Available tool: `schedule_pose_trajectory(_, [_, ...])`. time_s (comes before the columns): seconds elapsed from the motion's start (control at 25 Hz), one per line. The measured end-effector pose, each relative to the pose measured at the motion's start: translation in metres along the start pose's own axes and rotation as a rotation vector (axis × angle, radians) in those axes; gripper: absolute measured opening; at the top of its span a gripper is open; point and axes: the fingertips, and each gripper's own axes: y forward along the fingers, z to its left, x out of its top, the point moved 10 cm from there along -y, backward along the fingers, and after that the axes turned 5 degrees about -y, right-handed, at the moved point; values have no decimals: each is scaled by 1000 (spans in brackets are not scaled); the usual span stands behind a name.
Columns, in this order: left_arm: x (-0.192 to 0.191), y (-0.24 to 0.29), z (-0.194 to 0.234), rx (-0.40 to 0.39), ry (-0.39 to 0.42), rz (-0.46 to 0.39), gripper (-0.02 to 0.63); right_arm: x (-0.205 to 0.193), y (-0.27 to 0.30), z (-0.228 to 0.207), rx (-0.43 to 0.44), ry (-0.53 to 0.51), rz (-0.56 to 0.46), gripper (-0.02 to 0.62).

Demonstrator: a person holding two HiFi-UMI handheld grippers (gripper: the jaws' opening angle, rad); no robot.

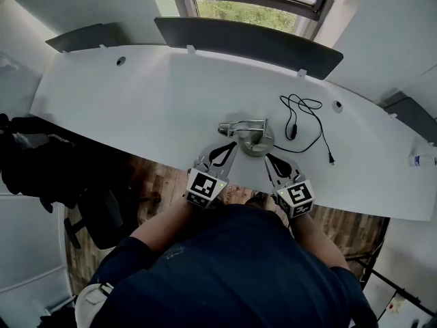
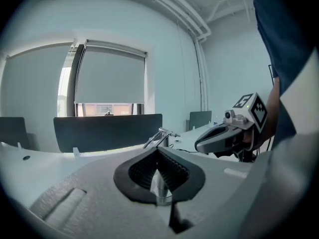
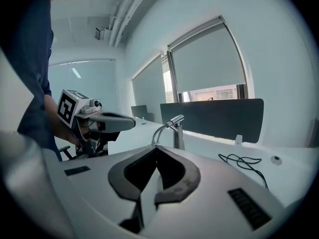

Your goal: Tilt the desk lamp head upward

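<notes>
A small silver desk lamp (image 1: 252,139) stands on the white desk (image 1: 150,108) near its front edge, with a round base and its head (image 1: 226,128) lying low to the left. My left gripper (image 1: 231,147) is shut and empty, just short of the base on its left. My right gripper (image 1: 270,158) is also shut and empty, close to the base on its right. In the left gripper view the lamp's arm (image 2: 160,135) rises just beyond the closed left gripper (image 2: 158,151). The right gripper view shows the lamp (image 3: 172,127) upright past the closed right gripper (image 3: 156,148).
A black cable (image 1: 304,118) with an inline switch and plug (image 1: 331,159) trails right of the lamp. A dark divider panel (image 1: 246,39) lines the desk's far edge below a window. A dark chair (image 1: 41,162) stands at the left, and a bottle (image 1: 423,160) at the far right.
</notes>
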Motion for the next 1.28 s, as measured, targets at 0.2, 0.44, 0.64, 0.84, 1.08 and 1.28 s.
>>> schedule_pose_trajectory(0.2, [-9, 17, 3, 62, 3, 47, 6, -8, 13, -23, 38, -8, 25, 12])
schedule_pose_trajectory(0.44, [-20, 35, 11, 122, -4, 69, 8, -18, 34, -45, 67, -29, 73, 12])
schedule_pose_trajectory(0.64, [-29, 46, 13, 132, 22, 108, 8, -24, 48, -55, 83, -36, 99, 14])
schedule_pose_trajectory(0.84, [-32, 51, 14, 146, 79, 128, 35, -27, 56, -60, 87, -39, 111, 69])
schedule_pose_trajectory(1.08, [-38, 61, 17, 163, 159, 178, 106, -31, 68, -62, 70, -63, 119, 149])
schedule_pose_trajectory(1.28, [-40, 76, 22, 186, 213, 207, 161, -33, 83, -61, 48, -91, 115, 210])
